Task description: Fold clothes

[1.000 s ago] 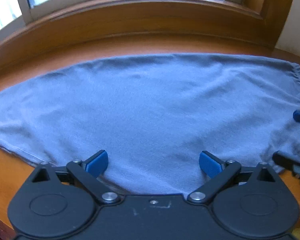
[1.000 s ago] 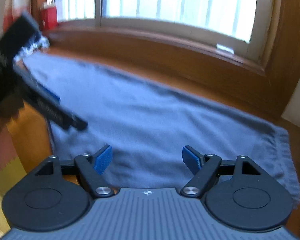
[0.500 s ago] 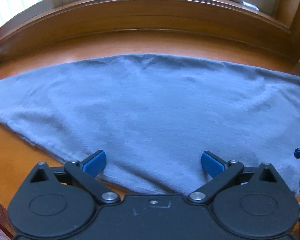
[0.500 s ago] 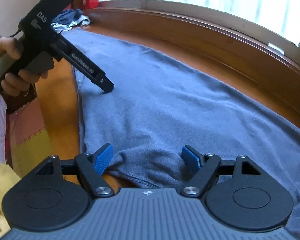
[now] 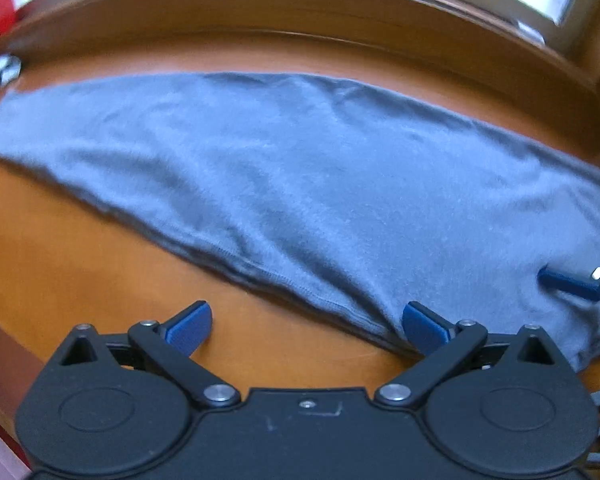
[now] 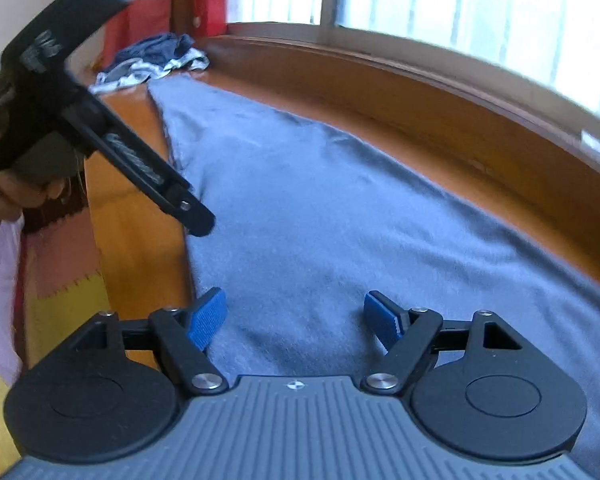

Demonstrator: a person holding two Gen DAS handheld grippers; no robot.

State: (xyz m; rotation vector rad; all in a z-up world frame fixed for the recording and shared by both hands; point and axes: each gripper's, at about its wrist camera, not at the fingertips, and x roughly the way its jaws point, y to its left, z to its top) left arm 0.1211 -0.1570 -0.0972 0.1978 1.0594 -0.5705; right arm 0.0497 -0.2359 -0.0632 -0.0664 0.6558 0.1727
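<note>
the blue shirt (image 5: 300, 184) lies spread flat along the wooden sill (image 5: 100, 264) under the window (image 6: 460, 20), a long band with its near hem running along the sill's front part. my left gripper (image 5: 306, 326) hangs over that hem with its jaws apart and nothing between them; one pad sits over bare wood, the other right at the cloth's edge, so if i close here i judge i'd pinch only a sliver of hem, or none, and the fold would drag crooked. my right gripper (image 6: 296, 320) is also wide apart and empty, low over the shirt's near end, both pads above fabric. the risk there is the opposite: biting down mid-cloth could gather a bunched ridge or catch only the top layer, and the layers would slide apart when lifted. both views are a bit smeared, so i can't tell how close the pads are to touching. the two grippers are near each other at this end, and a careless sweep could knock them together. farther off, a crumpled pile of clothes (image 6: 152, 60) sits at the shirt's far end beside a red container (image 6: 208, 8); a long pull could drag the shirt into that pile.
</note>
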